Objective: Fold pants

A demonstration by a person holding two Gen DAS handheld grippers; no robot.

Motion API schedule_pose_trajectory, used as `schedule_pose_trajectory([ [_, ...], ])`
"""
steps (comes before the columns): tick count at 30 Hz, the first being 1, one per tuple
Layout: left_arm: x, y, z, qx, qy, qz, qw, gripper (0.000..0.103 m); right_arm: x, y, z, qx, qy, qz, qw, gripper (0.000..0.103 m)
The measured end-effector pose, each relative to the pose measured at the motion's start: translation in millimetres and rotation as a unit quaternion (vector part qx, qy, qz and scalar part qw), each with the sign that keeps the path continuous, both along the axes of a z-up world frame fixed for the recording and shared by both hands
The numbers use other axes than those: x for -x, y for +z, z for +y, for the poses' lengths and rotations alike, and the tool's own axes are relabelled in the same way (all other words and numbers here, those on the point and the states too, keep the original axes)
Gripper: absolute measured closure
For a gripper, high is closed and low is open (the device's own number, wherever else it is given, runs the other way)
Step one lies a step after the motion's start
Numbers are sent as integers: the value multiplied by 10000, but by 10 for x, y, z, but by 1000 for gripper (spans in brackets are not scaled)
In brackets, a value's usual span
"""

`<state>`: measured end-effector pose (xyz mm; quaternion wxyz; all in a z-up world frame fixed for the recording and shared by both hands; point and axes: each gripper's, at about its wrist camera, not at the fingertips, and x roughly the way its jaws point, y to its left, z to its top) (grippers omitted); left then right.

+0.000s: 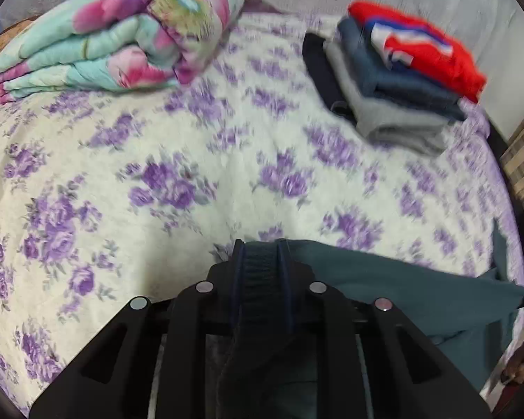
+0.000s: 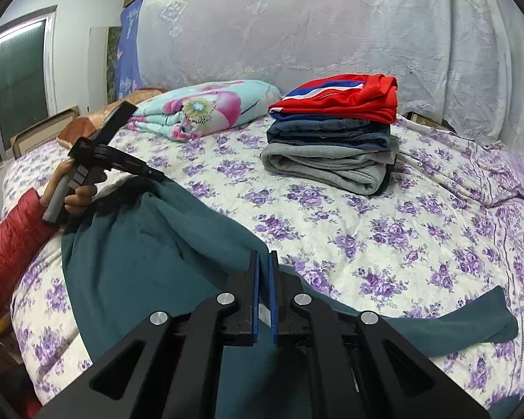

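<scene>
Teal pants (image 2: 150, 255) lie on the floral bedspread (image 2: 384, 230), one leg end stretching out to the right (image 2: 471, 324). My left gripper (image 1: 260, 255) is shut on the pants' dark waistband, and the teal cloth (image 1: 401, 289) trails off to its right. The left gripper also shows in the right wrist view (image 2: 153, 176), held in a hand at the pants' far left end. My right gripper (image 2: 263, 262) is nearly closed over the pants' near edge; a narrow gap shows between its blue pads and I cannot see cloth in it.
A stack of folded clothes (image 2: 332, 139) with a red garment on top sits at the back of the bed; it also shows in the left wrist view (image 1: 401, 76). A folded floral quilt (image 1: 115, 35) lies at the back left. A lace-covered headboard (image 2: 314, 28) stands behind.
</scene>
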<state>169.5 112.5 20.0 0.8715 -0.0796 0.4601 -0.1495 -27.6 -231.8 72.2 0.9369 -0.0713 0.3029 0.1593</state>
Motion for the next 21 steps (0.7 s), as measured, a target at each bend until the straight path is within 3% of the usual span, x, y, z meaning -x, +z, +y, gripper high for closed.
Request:
schedule_pose_trajectory([
  [5,251,226,350,618,326,-320,9970,86,155,35,-33,-169,21,-167,9997,98],
  [9,728,370,580,1013,427,-656,9918,86,543,24,-68,-388,176,-280,9987,98],
  [12,1231,318,745,1176,449,-843,9885,86,836,-113,-83,-370,285,-175,9988,98],
  [15,1654,60,853,1162,508,-778,9889,86,916,-268,-49,-30,373,5,9993,96],
  [16,1736,-11,888,1310,496,-689,9877,86,893,-284,-39,24,384,23,9993,89],
  [17,1802,-21,931,1529,469,-724,9845,86,850,-295,-18,56,391,35,9992,62],
  [18,1843,-5,955,1605,468,-807,9826,86,811,-298,19,23,473,-7,9989,46],
  [21,1822,15,941,1425,658,-868,9838,85,683,-363,199,365,632,-20,9973,48],
])
